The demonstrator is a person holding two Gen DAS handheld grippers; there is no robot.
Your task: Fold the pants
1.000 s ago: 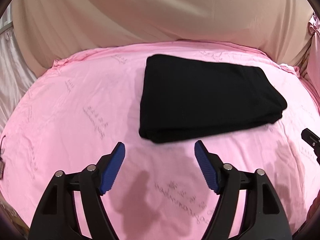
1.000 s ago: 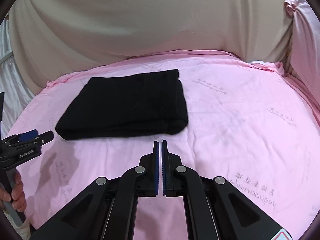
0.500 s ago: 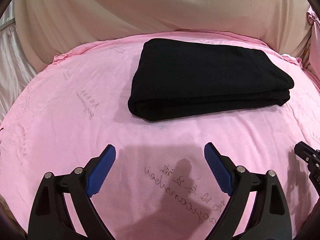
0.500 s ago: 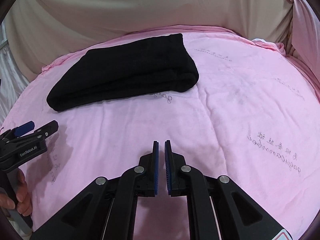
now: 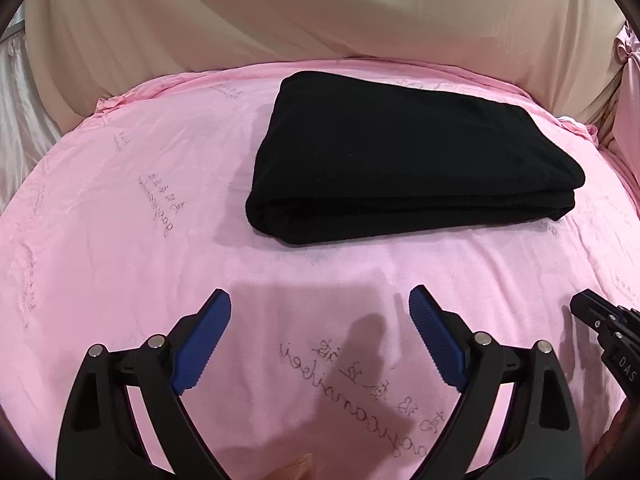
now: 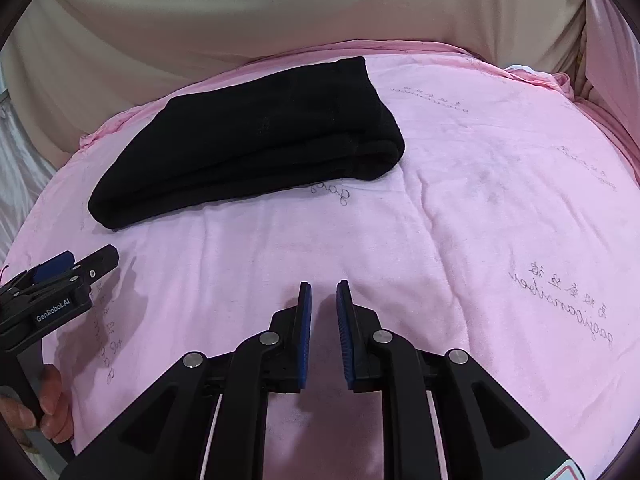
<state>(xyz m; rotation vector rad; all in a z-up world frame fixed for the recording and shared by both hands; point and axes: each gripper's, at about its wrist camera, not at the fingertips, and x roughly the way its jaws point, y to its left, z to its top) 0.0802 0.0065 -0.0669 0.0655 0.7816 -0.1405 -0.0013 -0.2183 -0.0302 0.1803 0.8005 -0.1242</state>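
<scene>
Now the black pants (image 5: 404,160) are lying folded into a thick rectangular bundle toward the far side of the pink sheet (image 5: 120,240), with stacked layers showing along the near edge and a rounded fold at the end nearest the left gripper's view. Neither tool is touching them. The left gripper (image 5: 320,344) is hovering over bare sheet well short of the bundle, its blue fingers (image 5: 200,344) spread wide apart and holding nothing. The right gripper (image 6: 323,332) is also hanging over the sheet, near side of the bundle, with its fingers (image 6: 305,332) parted by a narrow gap and nothing between them. Grey handwritten-style lettering is showing across the sheet. Beige drapery (image 6: 280,12) is hanging behind the surface, and a hand (image 6: 48,404) is gripping the left tool's handle at the right view's edge.
</scene>
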